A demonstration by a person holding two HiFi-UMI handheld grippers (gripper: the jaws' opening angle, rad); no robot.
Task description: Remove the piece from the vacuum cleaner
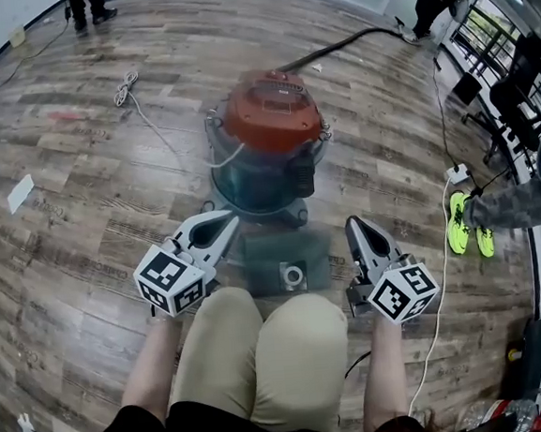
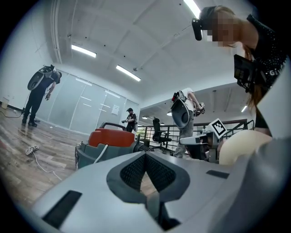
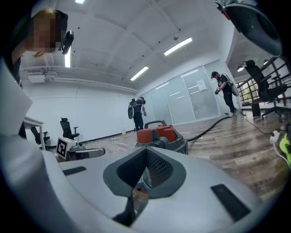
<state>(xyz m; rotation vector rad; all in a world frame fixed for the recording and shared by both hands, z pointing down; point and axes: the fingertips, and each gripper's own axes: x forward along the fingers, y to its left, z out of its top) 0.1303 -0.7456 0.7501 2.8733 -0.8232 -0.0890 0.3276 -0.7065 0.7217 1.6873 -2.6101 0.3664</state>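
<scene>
Nearest are the person's knees (image 1: 263, 343), with one pair of tongs on either side. The left tongs (image 1: 226, 227) are pressed together with nothing between them, and so are the right tongs (image 1: 354, 224). Both point forward over the floor (image 1: 72, 209).

Between their tips, just beyond the knees, lies the grey piece (image 1: 286, 262) with a round ring on its face. It sits at the near foot of the vacuum cleaner (image 1: 271, 116). Blur hides whether it is latched to the body or already loose.

The first risk is likely the grip. Neither pair can take the piece until it spreads, and a pinch on one edge only could slip off the smooth grey face.

The second is the canister. If the piece is latched and gets pulled toward the knees with no counter-hold, the whole body may tip or slide along.

Farther off, the hose (image 1: 349, 42) runs away to the far right, and a white cable (image 1: 442, 271) trails on the right past a bystander's bright shoes (image 1: 459, 224). A dragged canister could tug either one taut.
</scene>
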